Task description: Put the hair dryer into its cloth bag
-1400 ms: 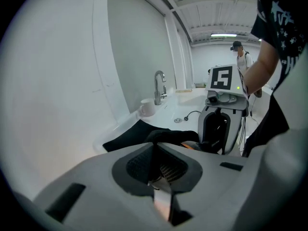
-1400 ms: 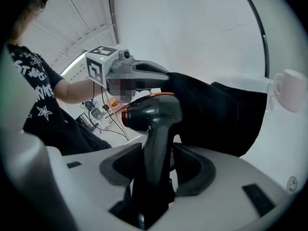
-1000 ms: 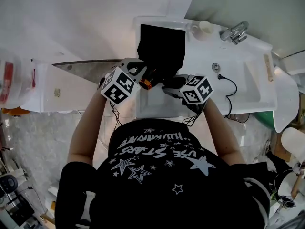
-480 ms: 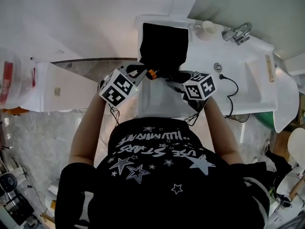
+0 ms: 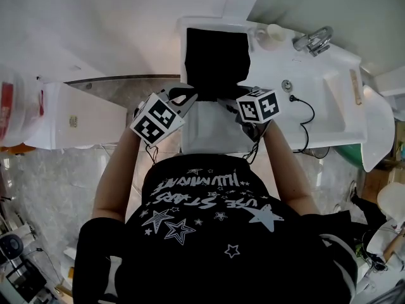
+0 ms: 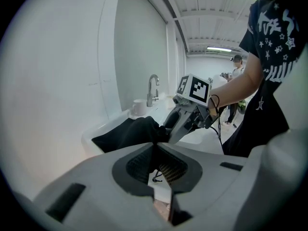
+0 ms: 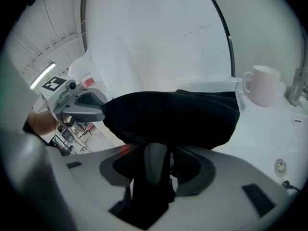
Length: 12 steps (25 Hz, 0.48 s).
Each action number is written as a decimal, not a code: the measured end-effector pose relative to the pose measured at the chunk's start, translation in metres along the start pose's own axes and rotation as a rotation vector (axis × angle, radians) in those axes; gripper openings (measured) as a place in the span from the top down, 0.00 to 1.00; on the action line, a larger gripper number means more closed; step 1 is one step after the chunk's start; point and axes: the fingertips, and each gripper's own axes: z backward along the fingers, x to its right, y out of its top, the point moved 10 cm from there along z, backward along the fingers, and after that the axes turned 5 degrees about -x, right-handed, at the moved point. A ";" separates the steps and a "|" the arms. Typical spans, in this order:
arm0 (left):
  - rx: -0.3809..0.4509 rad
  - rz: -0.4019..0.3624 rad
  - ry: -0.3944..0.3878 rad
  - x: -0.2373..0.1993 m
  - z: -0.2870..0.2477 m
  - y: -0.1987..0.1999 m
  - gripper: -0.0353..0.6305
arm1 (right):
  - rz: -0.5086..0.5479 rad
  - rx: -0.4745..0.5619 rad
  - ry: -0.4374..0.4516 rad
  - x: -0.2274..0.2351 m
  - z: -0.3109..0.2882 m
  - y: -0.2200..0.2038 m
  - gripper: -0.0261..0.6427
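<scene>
1. We lean over a white washbasin counter (image 5: pixel 329 100), which runs across the upper right of the head view and meets the wall at its far edge.
2. The black cloth bag (image 5: pixel 216 59) lies on the left end of that counter. Its closed end is by the wall and its open end faces us, raised between our two grippers.
3. The hair dryer (image 7: pixel 154 177) is half inside the bag. Its dark grey handle stands upright outside the mouth. Its head is under the cloth, apart from an orange glint at the rim.
4. Our right gripper (image 7: pixel 155 150) has its jaws spread wide, with the pads clamped on either side of the dryer's handle.
5. Our left gripper (image 6: pixel 156 146) has its jaws almost together. They pinch a fold of the bag's rim and hold up the left side of the mouth.
6. A pale mug (image 5: pixel 274 34) stands on the counter just past the bag's right corner, and a chrome tap (image 5: pixel 311 42) stands near it on the right.
7. A thin black cord (image 5: pixel 304 116) loops over the counter to the right of our right gripper.
</scene>
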 end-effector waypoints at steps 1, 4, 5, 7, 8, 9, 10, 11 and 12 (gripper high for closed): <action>0.006 -0.003 -0.001 0.000 0.000 0.001 0.90 | -0.012 0.000 -0.012 0.001 -0.003 0.001 0.66; 0.019 -0.011 0.003 0.000 0.001 0.007 0.90 | -0.043 0.005 -0.050 0.001 -0.011 0.003 0.66; 0.022 -0.011 0.003 -0.001 0.000 0.008 0.90 | -0.054 0.009 -0.061 0.001 -0.014 0.005 0.66; 0.025 -0.010 0.001 -0.003 0.000 0.009 0.90 | -0.077 0.017 -0.082 0.001 -0.020 0.008 0.66; 0.024 -0.010 -0.002 -0.005 0.000 0.009 0.90 | -0.086 0.021 -0.092 0.000 -0.023 0.009 0.66; 0.020 -0.008 -0.004 -0.006 0.000 0.007 0.90 | -0.092 0.023 -0.101 0.000 -0.026 0.010 0.66; 0.016 -0.007 -0.005 -0.008 0.000 0.005 0.90 | -0.097 0.024 -0.109 0.000 -0.028 0.011 0.66; 0.008 -0.006 -0.005 -0.010 -0.001 0.001 0.90 | -0.100 0.023 -0.117 0.000 -0.030 0.011 0.66; -0.001 -0.006 -0.006 -0.011 -0.002 -0.004 0.90 | -0.098 0.021 -0.126 0.000 -0.032 0.011 0.66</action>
